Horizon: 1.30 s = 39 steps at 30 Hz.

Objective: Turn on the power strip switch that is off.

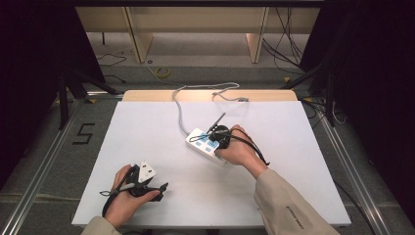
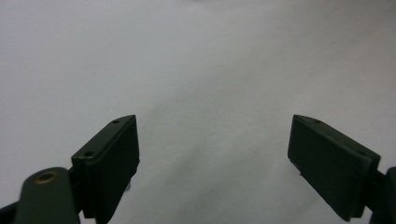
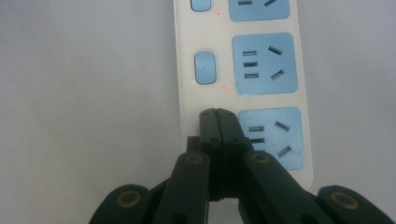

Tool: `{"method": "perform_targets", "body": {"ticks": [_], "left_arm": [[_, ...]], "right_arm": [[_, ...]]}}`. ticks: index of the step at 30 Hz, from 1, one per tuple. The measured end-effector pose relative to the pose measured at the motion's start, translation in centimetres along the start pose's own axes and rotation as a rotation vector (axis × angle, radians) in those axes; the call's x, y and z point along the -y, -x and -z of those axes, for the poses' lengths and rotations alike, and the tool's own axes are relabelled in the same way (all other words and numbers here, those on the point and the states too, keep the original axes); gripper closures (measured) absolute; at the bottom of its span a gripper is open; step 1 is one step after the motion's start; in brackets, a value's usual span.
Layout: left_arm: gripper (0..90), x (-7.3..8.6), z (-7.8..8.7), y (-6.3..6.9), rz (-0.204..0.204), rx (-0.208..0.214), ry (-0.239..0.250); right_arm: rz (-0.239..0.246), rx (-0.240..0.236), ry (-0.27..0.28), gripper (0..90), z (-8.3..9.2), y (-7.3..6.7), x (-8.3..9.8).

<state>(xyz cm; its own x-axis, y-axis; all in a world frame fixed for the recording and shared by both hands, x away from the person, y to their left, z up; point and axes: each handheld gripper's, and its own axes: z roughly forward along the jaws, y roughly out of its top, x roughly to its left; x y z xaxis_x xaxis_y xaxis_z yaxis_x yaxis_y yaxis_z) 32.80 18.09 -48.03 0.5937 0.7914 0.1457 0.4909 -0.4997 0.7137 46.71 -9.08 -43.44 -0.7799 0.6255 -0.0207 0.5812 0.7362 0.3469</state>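
A white power strip (image 1: 201,143) with blue sockets lies near the middle of the white table top (image 1: 147,127); its grey cord (image 1: 180,110) runs off the far edge. My right gripper (image 1: 213,139) is shut, and its tips (image 3: 217,114) rest on the power strip (image 3: 187,70), just left of the nearest blue socket (image 3: 275,135) and in line with the blue switch (image 3: 204,67) farther along. A small red light (image 3: 224,87) glows beside that switch. My left gripper (image 1: 157,180) lies at the near left of the table, jaws open (image 2: 212,119) with nothing between them.
Wide bare stretches of table lie left of the strip and along the right side. Beyond the far edge are floor cables (image 1: 161,72) and wooden frame legs (image 1: 139,36). A "5" (image 1: 84,133) is marked on the floor at left. Dark curtains flank both sides.
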Motion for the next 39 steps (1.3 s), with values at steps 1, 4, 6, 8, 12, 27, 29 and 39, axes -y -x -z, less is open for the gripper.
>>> {"method": "perform_targets", "body": {"ticks": [1,4,6,8,12,27,29,39], "left_arm": [[16.5,0.0,0.0,0.0,0.001,0.001,0.000],[16.5,0.0,0.0,0.0,0.002,0.001,-0.001],[16.5,0.0,-0.1,0.0,0.002,0.001,-0.003],[16.5,0.0,-0.1,0.0,0.003,0.000,-0.003],[16.5,0.0,-0.1,0.0,0.005,0.001,0.000],[16.5,0.0,-0.1,0.0,0.006,0.003,-0.002],[16.5,0.1,-0.1,0.1,0.007,0.003,-0.002],[16.6,0.1,-0.1,0.0,0.008,0.003,-0.003]], "right_arm": [[-0.002,-0.001,0.001,90.0,0.0,0.0,0.0],[-0.011,-0.002,0.002,90.0,0.0,0.0,0.0],[-0.003,0.000,0.005,90.0,0.0,0.0,0.1],[-0.006,-0.006,0.006,90.0,0.1,0.0,0.1],[-0.007,-0.005,0.019,90.0,0.2,0.1,0.1],[-0.005,-0.004,0.039,90.0,0.6,0.0,0.2],[-0.003,-0.005,0.043,90.0,0.8,0.0,0.3],[-0.013,-0.004,0.052,90.0,1.2,0.2,0.7]]}}
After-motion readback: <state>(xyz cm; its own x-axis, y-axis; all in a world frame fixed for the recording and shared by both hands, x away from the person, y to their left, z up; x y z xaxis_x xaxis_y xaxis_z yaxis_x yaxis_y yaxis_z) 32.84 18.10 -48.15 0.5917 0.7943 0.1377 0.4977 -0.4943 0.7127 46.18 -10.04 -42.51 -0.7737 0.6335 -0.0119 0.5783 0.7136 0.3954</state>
